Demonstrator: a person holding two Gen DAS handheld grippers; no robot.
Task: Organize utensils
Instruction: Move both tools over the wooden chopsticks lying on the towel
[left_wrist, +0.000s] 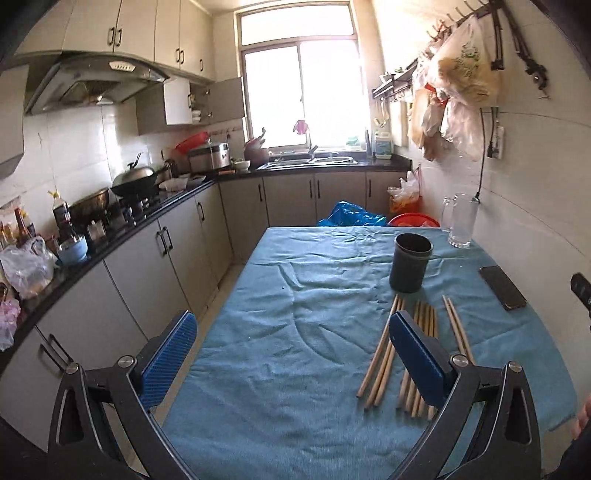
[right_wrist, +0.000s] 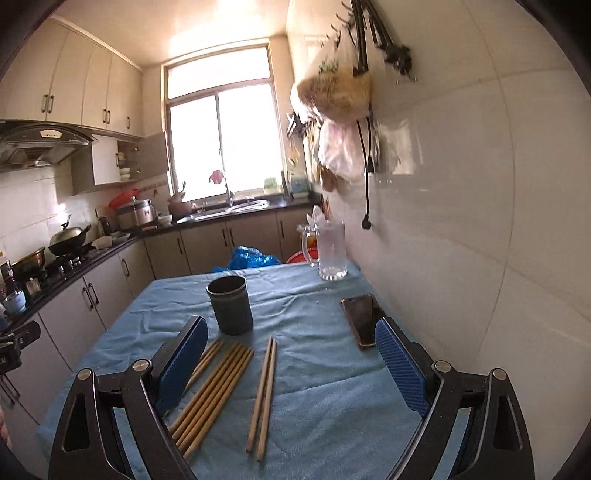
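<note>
Left tongs (left_wrist: 291, 350) are spread wide above the desk (left_wrist: 280, 369), holding nothing. Right tongs (right_wrist: 291, 354) are likewise spread and empty. Wooden chopsticks (right_wrist: 221, 391) lie flat on the blue cloth in three loose groups, just in front of the dark cup (right_wrist: 229, 304), which stands upright. A phone (right_wrist: 360, 319) lies near the wall; a glass mug (right_wrist: 331, 251) stands at the far corner.
</note>
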